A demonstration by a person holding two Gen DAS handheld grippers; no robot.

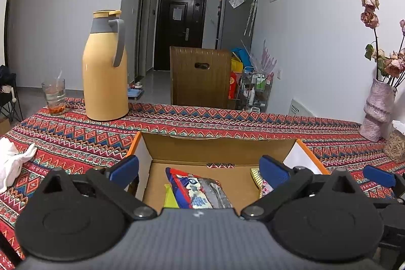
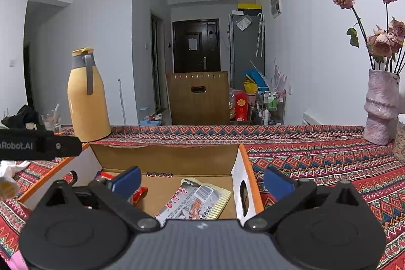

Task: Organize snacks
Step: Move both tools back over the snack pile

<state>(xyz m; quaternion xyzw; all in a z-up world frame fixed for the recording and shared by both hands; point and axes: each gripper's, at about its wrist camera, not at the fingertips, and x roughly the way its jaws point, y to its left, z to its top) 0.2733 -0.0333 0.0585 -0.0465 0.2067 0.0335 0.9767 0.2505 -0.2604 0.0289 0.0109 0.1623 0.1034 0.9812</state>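
An open cardboard box (image 1: 217, 148) with orange-edged white sides stands on the patterned tablecloth. My left gripper (image 1: 200, 170) hangs open over it, nothing between its blue pads. Below it lie a red, blue and white snack packet (image 1: 197, 190), a yellow packet (image 1: 170, 196) and a yellow striped one (image 1: 256, 176). My right gripper (image 2: 202, 182) is open too, straddling the right wall of the box (image 2: 164, 158). A silver and yellow snack packet (image 2: 195, 201) and a red packet (image 2: 138, 194) lie on the box floor beneath it. The left gripper's black body (image 2: 40, 146) shows at the left of the right wrist view.
A yellow thermos jug (image 1: 105, 67) and a glass (image 1: 54, 96) stand at the table's far left. A pink vase of dried roses (image 2: 379, 108) and a jar (image 2: 400, 143) stand at the far right. A white cloth (image 1: 12, 161) lies left; a wooden chair (image 1: 200, 77) stands behind.
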